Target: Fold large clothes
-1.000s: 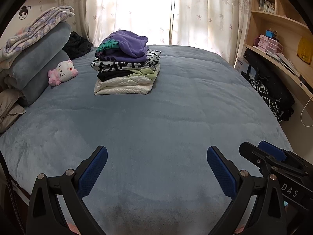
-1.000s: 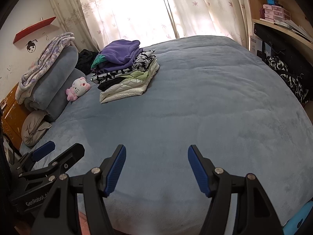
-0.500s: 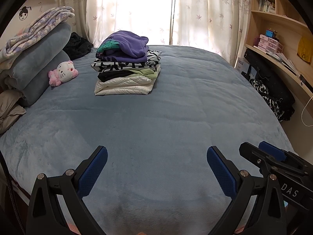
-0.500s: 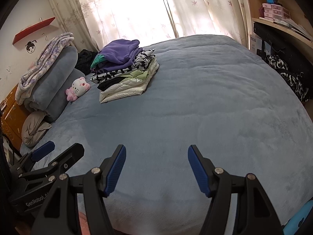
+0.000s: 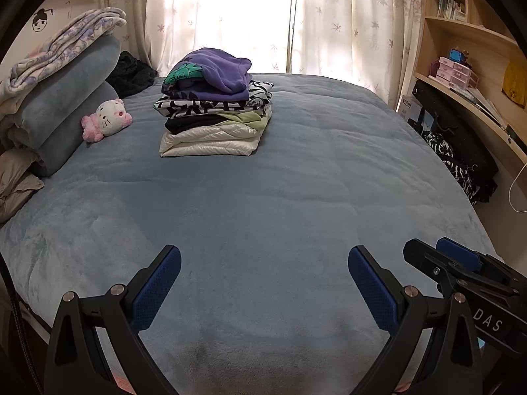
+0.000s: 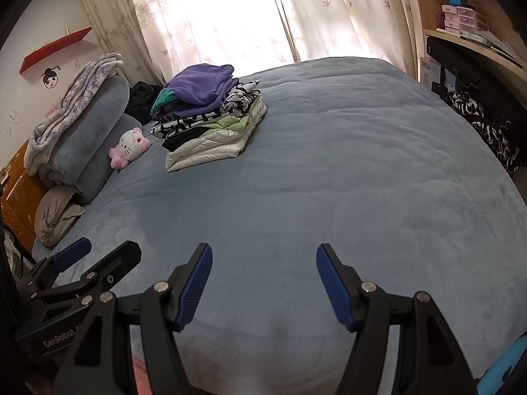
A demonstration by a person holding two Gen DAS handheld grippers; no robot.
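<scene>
Nothing has moved: you hold both tools spread and empty over the blue bed (image 5: 263, 204), left tool (image 5: 263, 283) and right tool (image 6: 262, 279) low in frame. Your folded clothes pile (image 5: 214, 108) sits upper left, near the plush toy (image 5: 107, 118), before bright curtains (image 5: 230, 16).

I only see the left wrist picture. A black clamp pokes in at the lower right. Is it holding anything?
Observer: No. The right gripper is open over the blue bedcover, nothing between its fingers.
Operator: What's past the grey pillow on the left?
Observer: An orange-brown cabinet stands just beyond it.
Operator: Any lettering on my own gripper?
Observer: The left gripper reads GenRobot on its side.
</scene>
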